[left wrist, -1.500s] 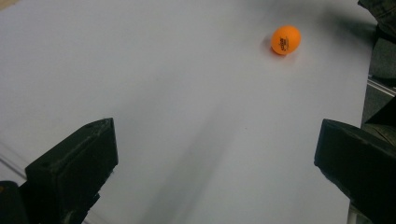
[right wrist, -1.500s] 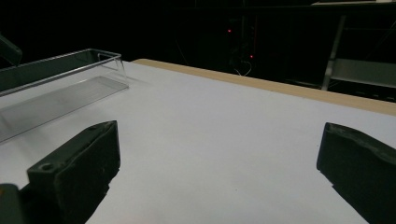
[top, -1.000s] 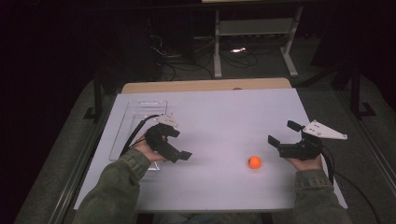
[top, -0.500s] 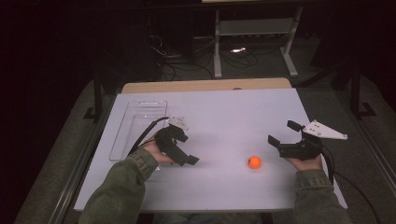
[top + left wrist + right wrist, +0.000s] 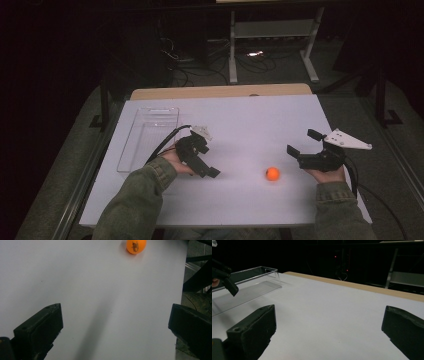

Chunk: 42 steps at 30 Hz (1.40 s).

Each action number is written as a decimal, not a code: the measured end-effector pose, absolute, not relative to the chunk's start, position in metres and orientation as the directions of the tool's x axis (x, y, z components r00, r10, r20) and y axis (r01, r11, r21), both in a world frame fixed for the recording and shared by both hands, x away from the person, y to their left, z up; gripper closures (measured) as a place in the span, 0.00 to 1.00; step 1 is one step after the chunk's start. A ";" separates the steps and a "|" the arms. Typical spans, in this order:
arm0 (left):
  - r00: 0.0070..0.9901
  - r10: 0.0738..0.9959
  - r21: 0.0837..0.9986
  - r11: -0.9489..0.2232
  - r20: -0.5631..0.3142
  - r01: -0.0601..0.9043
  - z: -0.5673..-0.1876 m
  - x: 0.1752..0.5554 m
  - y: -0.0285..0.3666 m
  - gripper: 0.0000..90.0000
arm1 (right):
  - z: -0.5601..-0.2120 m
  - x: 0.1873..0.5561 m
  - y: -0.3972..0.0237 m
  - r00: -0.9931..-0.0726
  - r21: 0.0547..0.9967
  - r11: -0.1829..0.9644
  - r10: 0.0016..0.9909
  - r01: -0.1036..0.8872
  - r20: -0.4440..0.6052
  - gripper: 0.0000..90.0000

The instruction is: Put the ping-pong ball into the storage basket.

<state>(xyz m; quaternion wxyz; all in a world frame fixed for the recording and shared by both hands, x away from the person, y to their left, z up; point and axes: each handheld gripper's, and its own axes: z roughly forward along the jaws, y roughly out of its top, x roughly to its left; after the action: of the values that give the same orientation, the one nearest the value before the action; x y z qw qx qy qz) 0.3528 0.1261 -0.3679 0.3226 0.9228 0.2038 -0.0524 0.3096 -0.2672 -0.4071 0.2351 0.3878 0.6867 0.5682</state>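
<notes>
Orange and small, the ball [image 5: 272, 173] lies on the white desk [image 5: 250, 120] between the two claws, touching neither. The left claw [image 5: 207, 169] has its jaws spread wide and empty, pointed toward the ball, which sits well ahead of it in the left gripper view [image 5: 136, 246]. The right claw [image 5: 302, 143] is also wide apart with nothing between its jaws. A clear plastic tray [image 5: 150, 137] rests at the desk's left side. Behind the desk the room is dark, with a metal stand [image 5: 272, 45] and cables on the floor.

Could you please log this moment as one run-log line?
left tool: open, aimed at orange ball | right tool: open, empty | ball: on table
</notes>
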 end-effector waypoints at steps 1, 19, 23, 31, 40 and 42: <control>0.913 0.339 0.572 -0.712 -0.228 0.408 -0.368 0.353 0.125 0.00 | -0.407 0.310 -0.267 -0.589 0.963 0.054 0.800 0.265 0.118 0.00; 0.923 0.299 0.539 -0.750 -0.241 0.384 -0.373 0.361 0.104 0.00 | -0.407 0.310 -0.268 -0.585 0.962 0.048 0.801 0.270 0.124 0.00; 0.927 0.289 0.532 -0.760 -0.237 0.373 -0.375 0.362 0.098 0.00 | -0.407 0.310 -0.267 -0.588 0.962 0.052 0.800 0.269 0.121 0.00; 0.929 0.279 0.518 -0.772 -0.242 0.367 -0.378 0.366 0.087 0.00 | -0.408 0.310 -0.268 -0.588 0.962 0.051 0.799 0.270 0.123 0.00; 0.930 0.272 0.507 -0.782 -0.246 0.363 -0.384 0.371 0.075 0.00 | -0.407 0.310 -0.269 -0.585 0.963 0.043 0.801 0.266 0.126 0.00; 0.929 0.272 0.503 -0.784 -0.250 0.364 -0.387 0.372 0.072 0.00 | -0.407 0.310 -0.269 -0.587 0.962 0.045 0.799 0.269 0.127 0.00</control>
<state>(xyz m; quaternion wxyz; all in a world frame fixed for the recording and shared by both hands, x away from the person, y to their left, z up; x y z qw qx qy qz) 0.3722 0.0725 -0.3868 0.2819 0.9409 0.1690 -0.0820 0.3104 -0.2688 -0.4073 0.2323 0.3903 0.6845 0.5703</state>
